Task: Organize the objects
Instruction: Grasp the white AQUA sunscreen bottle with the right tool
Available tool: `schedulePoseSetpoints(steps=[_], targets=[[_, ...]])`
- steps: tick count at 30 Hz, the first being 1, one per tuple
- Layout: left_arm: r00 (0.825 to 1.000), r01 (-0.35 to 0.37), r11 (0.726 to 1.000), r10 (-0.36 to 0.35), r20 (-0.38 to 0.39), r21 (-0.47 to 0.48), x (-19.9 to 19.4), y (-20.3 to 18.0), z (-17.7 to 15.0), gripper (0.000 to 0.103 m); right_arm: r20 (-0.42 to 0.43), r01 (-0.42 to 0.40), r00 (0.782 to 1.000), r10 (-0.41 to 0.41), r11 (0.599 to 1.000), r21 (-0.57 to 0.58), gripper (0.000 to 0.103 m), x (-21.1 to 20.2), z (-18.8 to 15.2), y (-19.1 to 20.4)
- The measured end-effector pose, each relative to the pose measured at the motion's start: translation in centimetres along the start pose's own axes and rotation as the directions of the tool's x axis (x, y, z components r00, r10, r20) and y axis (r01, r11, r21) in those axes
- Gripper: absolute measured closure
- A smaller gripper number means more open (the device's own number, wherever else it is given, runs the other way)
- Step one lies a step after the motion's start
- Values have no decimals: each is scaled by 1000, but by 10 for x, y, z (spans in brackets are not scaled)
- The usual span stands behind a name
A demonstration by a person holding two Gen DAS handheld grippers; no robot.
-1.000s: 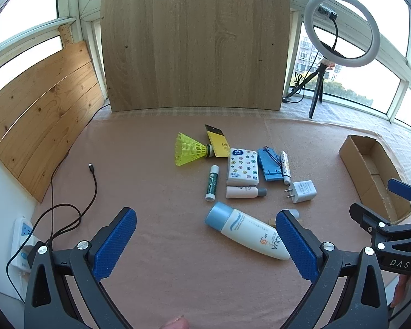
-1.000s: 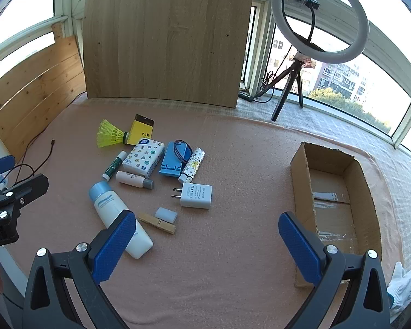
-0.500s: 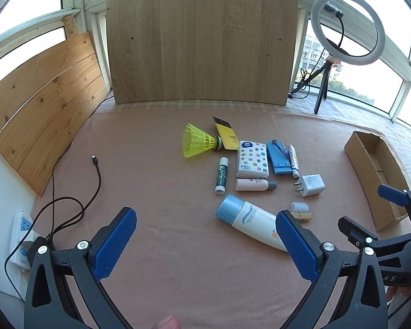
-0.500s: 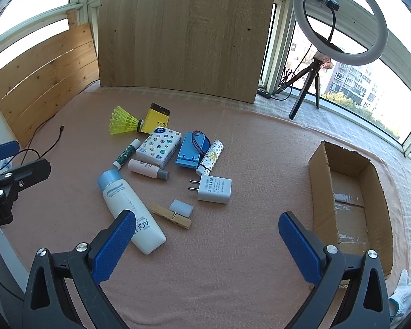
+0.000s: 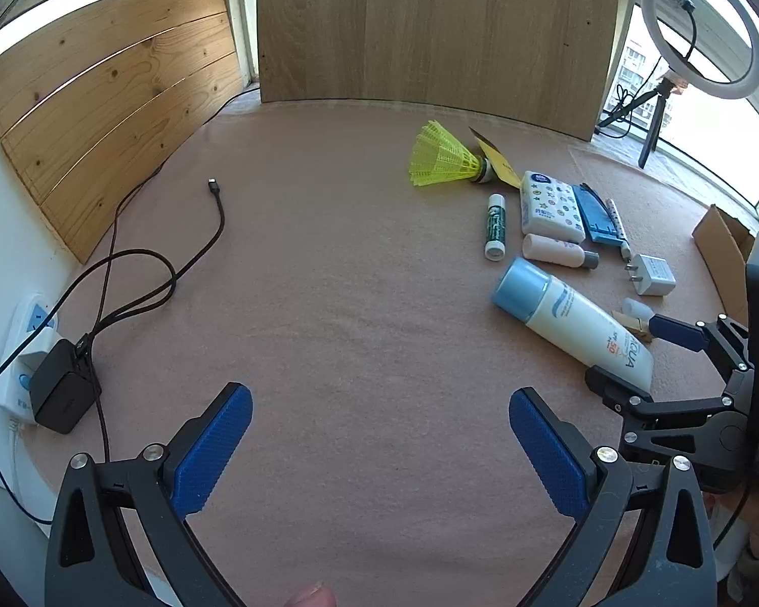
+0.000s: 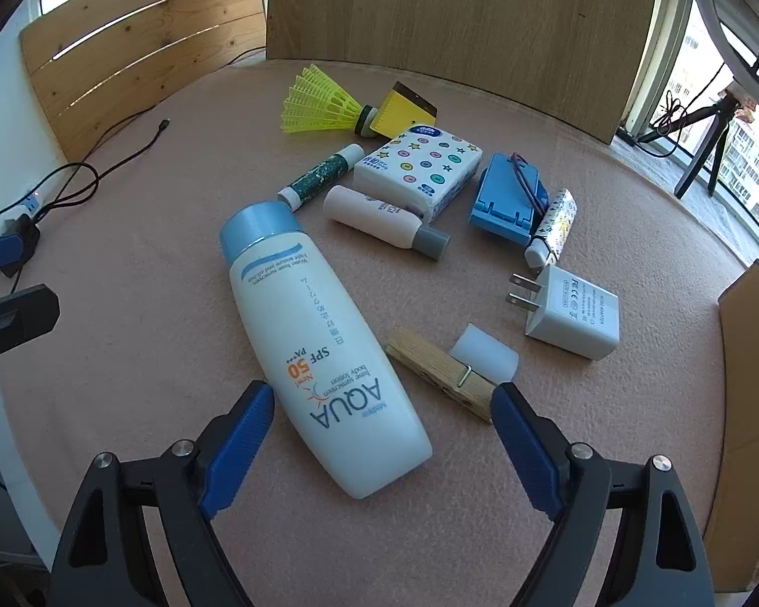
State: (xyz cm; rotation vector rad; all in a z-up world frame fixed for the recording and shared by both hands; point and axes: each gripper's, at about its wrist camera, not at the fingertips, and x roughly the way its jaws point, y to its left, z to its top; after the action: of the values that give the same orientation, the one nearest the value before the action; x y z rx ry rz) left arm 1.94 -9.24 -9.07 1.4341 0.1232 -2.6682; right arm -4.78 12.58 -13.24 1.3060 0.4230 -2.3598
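Approach step: right gripper [image 6: 379, 422] jaws just closing, not yet pinching, astride sunscreen bottle [image 6: 319, 349] base. Left gripper [image 5: 379, 435] agape, empty. Next: grip firmly, carry rightward toward cardboard box [image 6: 749, 415].

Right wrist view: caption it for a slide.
Open right gripper straddling the sunscreen bottle, clothespin beside it.

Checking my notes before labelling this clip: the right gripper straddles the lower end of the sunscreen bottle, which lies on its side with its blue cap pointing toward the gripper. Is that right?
Not quite. The right wrist view shows the sunscreen bottle lying on its side with its blue cap pointing away from the right gripper, toward the glue stick. The open jaws, which have just been closing, do straddle its lower end.
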Motion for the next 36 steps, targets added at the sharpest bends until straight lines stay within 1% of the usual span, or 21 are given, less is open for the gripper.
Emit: schedulePoseSetpoints(steps=[3, 6, 7, 8, 9, 10, 11, 13, 16, 19, 20, 22, 23, 24, 25, 26, 27, 32, 36], targets=[[1000, 14, 1000, -14, -1, -20, 4, 8, 0, 0, 11, 5, 1000, -5, 998, -60, 25, 2, 4, 12], [998, 58, 998, -58, -6, -34, 8, 7, 4, 0, 19, 26, 1000, -24, 991, -128, 31, 3, 5, 22], [997, 80, 996, -80, -11, -38, 10, 4, 7, 0, 27, 18, 1000, -14, 990, -138, 40, 1, 4, 23], [994, 108, 993, -109, -24, -46, 13, 1, 10, 0, 27, 4, 1000, 0, 990, -141, 52, -2, 3, 22], [989, 138, 989, -141, -41, -58, 17, -3, 13, 0, 4, -24, 1000, 25, 990, -138, 55, -1, 0, 21], [983, 170, 983, -174, -53, -75, 20, -8, 16, 0, 4, -47, 999, 48, 991, -125, 63, -3, -4, 18], [976, 202, 975, -208, -59, -92, 24, -14, 19, 0, 0, -52, 999, 53, 992, -114, 64, -4, -7, 17], [966, 239, 964, -248, -78, -115, 31, -27, 25, 0, -3, -58, 998, 58, 992, -116, 64, -9, -15, 18], [955, 266, 958, -277, -104, -109, 43, -51, 32, 0, -5, -75, 997, 75, 992, -98, 64, -18, -30, 18], [937, 290, 953, -302, -176, -90, 60, -76, 29, 1, 6, -78, 997, 79, 993, -94, 64, -27, -48, 18], [931, 297, 951, -309, -194, -90, 63, -83, 27, 3, 15, -76, 997, 78, 992, -98, 64, -31, -54, 19], [923, 300, 948, -317, -218, -106, 68, -92, 20, 10, 37, -70, 997, 74, 992, -100, 63, -35, -64, 20], [919, 302, 946, -322, -229, -120, 70, -95, 17, 20, 44, -73, 996, 77, 993, -91, 63, -36, -66, 19], [928, 283, 952, -302, -219, -113, 69, -98, 14, 25, 47, -79, 995, 83, 994, -79, 63, -36, -67, 18], [932, 275, 956, -292, -217, -104, 68, -102, 12, 31, 47, -86, 995, 89, 994, -67, 63, -36, -67, 16], [932, 278, 955, -294, -214, -102, 68, -105, 11, 42, 50, -90, 994, 94, 994, -63, 63, -35, -66, 16], [924, 298, 947, -317, -215, -116, 68, -107, 10, 47, 55, -92, 994, 96, 994, -65, 64, -34, -66, 15], [916, 321, 937, -344, -209, -136, 67, -112, 11, 51, 72, -96, 992, 99, 994, -45, 65, -35, -65, 12], [919, 338, 933, -356, -169, -126, 45, -113, 25, 52, 119, -79, 989, 83, 996, -43, 65, -51, -60, 9]])
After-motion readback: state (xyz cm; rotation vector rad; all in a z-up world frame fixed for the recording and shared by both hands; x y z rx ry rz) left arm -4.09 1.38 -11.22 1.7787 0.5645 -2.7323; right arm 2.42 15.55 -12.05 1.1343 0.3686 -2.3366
